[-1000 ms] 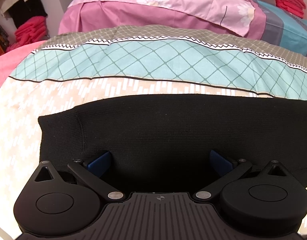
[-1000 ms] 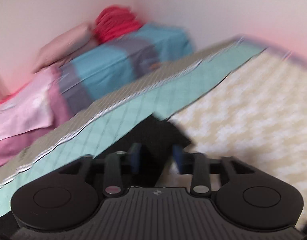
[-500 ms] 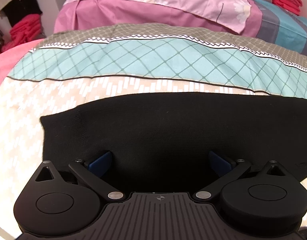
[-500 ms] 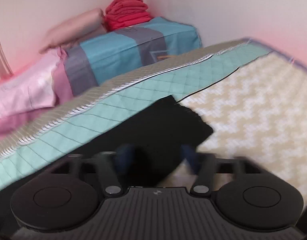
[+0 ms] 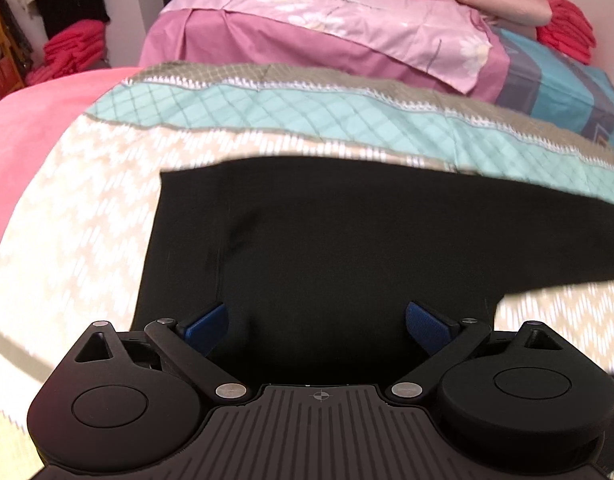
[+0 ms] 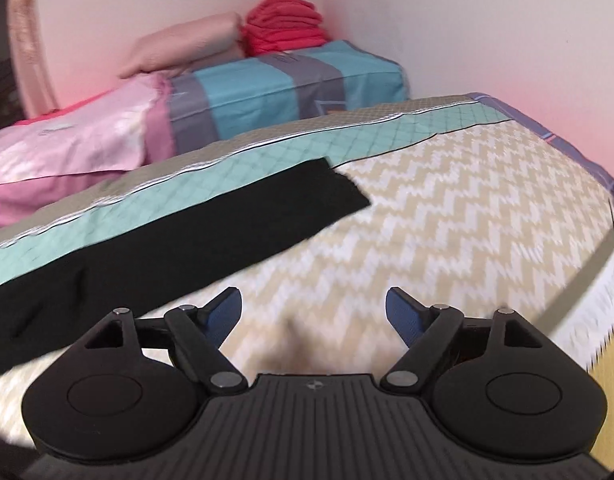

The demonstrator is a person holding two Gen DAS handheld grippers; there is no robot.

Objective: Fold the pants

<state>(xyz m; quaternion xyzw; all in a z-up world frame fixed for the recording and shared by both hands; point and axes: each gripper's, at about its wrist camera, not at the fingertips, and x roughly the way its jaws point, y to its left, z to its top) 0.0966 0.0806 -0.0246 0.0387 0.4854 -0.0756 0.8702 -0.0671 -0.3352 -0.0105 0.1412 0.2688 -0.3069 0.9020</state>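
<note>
My left gripper (image 5: 317,326) has jaws wide, nothing pinched, black pants (image 5: 347,248) flat under and betw. the pads. My right gripper (image 6: 313,314) has jaws opening, nothing betw. them, only the zigzag bedcover (image 6: 447,220) below; pants lie at approx. 10 o'clock, apart from it.

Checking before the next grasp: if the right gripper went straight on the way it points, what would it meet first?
Likely the zigzag bedspread: the right gripper, jaws opening and empty, points at bare cover; the black pants lie off to its left.
</note>
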